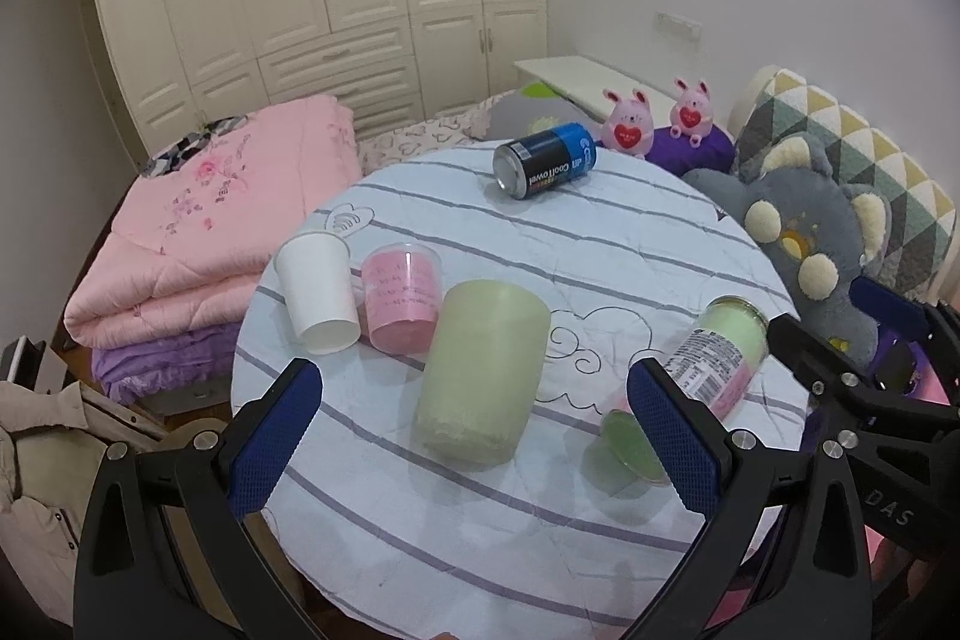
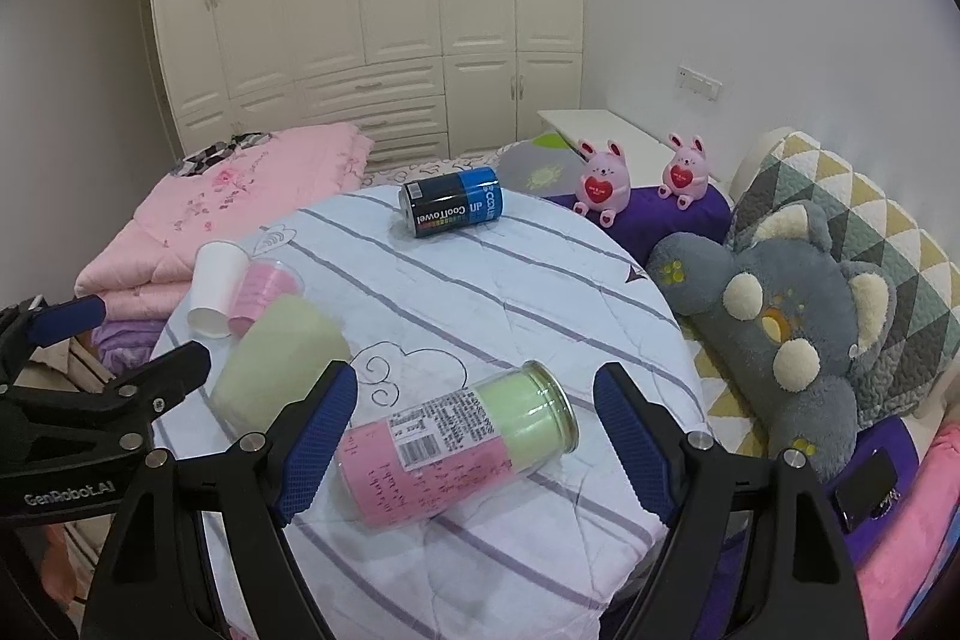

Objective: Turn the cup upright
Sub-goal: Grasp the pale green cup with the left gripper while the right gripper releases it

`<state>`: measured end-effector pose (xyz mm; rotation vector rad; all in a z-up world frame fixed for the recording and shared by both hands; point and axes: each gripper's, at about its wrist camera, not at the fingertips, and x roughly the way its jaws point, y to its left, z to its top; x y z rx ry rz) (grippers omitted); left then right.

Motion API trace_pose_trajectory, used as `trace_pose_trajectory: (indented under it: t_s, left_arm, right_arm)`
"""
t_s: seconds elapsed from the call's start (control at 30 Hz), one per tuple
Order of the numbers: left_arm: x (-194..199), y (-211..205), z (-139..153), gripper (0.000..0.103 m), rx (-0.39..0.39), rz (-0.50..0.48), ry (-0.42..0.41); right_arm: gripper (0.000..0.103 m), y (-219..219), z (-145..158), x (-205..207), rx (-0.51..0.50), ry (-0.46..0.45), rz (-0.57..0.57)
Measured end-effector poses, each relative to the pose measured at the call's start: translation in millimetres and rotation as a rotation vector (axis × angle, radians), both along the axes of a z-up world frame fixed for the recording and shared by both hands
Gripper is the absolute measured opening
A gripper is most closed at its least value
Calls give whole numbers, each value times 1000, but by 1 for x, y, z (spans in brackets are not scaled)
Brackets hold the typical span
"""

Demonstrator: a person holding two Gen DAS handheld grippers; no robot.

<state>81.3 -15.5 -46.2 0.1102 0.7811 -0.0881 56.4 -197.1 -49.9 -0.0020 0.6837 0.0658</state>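
A large pale green cup (image 1: 482, 376) lies on its side on the round striped table (image 1: 600, 232), also in the right wrist view (image 2: 276, 358). A white paper cup (image 1: 318, 298) and a clear cup with pink filling (image 1: 402, 298) lie on their sides to its left. My left gripper (image 1: 474, 436) is open, its fingers on either side of the green cup's near end, not touching. My right gripper (image 2: 474, 436) is open over a lying clear jar with pink and green contents (image 2: 456, 442).
A blue and black can (image 1: 543, 163) lies at the table's far edge. A green lid (image 1: 630, 445) sits by the jar (image 1: 720, 352). A grey plush (image 2: 780, 328) and pillow lie right of the table; folded pink quilts (image 1: 198, 232) lie left.
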Motion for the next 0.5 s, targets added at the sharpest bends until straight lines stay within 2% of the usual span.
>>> trace_pose_trajectory:
  t_s: [0.27,0.5]
  left_arm:
    - [28,-2,-21,103,-5,14,75]
    - [63,-4,-47,103,-27,26,198]
  right_arm:
    - [83,-4,-11,20,-4,35,1]
    - [83,-7,-23,42,-1,72,8]
